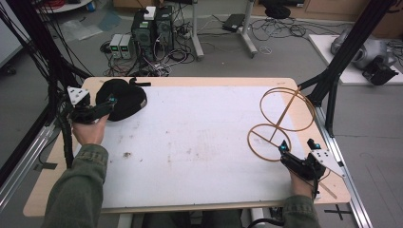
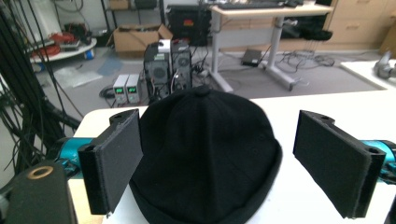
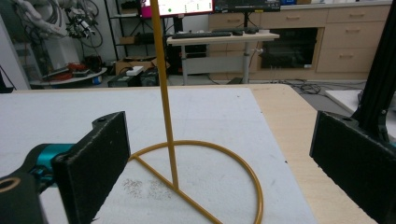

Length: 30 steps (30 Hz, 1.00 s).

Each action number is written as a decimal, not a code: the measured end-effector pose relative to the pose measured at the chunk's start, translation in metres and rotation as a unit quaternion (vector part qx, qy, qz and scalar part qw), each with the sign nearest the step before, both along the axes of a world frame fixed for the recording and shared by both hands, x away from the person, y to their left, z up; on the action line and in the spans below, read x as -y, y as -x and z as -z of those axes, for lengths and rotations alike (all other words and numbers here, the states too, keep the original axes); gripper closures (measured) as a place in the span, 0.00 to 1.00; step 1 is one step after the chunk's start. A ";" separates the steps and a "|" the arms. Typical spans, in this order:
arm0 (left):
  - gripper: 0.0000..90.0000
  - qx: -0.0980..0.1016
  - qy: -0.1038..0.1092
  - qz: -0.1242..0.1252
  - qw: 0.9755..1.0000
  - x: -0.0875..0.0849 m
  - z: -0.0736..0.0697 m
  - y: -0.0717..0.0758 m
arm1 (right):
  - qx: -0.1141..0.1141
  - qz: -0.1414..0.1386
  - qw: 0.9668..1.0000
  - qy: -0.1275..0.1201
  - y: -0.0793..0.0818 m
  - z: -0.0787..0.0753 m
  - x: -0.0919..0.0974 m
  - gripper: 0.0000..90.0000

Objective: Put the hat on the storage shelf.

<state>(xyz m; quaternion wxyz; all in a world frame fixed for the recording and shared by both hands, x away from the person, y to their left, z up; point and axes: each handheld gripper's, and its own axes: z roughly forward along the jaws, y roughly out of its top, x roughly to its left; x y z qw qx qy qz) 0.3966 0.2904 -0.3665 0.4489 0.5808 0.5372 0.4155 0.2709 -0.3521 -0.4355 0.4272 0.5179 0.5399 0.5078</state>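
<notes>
left gripper point(image 1: 110, 102): I see jaws spread wide, either side of the black cap point(image 2: 205, 154), not touching it
right gripper point(image 1: 295, 148): jaws spread, empty, facing the yellow wire stand point(image 3: 169, 135)
black cap: on table point(image 1: 190, 142), far left corner
yellow wire stand: upright, table's right side, base ring just ahead of my right jaws

Black cap point(image 2: 205, 154) of soft matt cloth, finely knit-looking. Stand point(image 3: 196, 158) of thin smooth wire, mustard-yellow, slight sheen. Bench point(image 1: 190, 142) topped with a white matt sheet, scuffed and stained; bare pale wood at the edges. Left tool point(image 2: 233, 163) pads black, rough, foam-like; teal glossy metal behind.
</notes>
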 end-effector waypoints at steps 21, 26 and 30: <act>0.20 -0.105 0.003 -0.005 0.994 -0.011 0.035 -0.069 | -0.002 0.005 1.000 -0.005 -0.001 0.000 0.004 0.05; 0.20 -0.124 0.005 0.002 0.992 -0.007 0.043 -0.074 | -0.001 0.003 1.000 -0.006 -0.002 0.001 0.004 0.05; 0.23 -0.127 -0.002 0.002 0.992 -0.003 0.046 -0.075 | -0.007 -0.002 1.000 -0.005 -0.003 0.001 0.002 0.05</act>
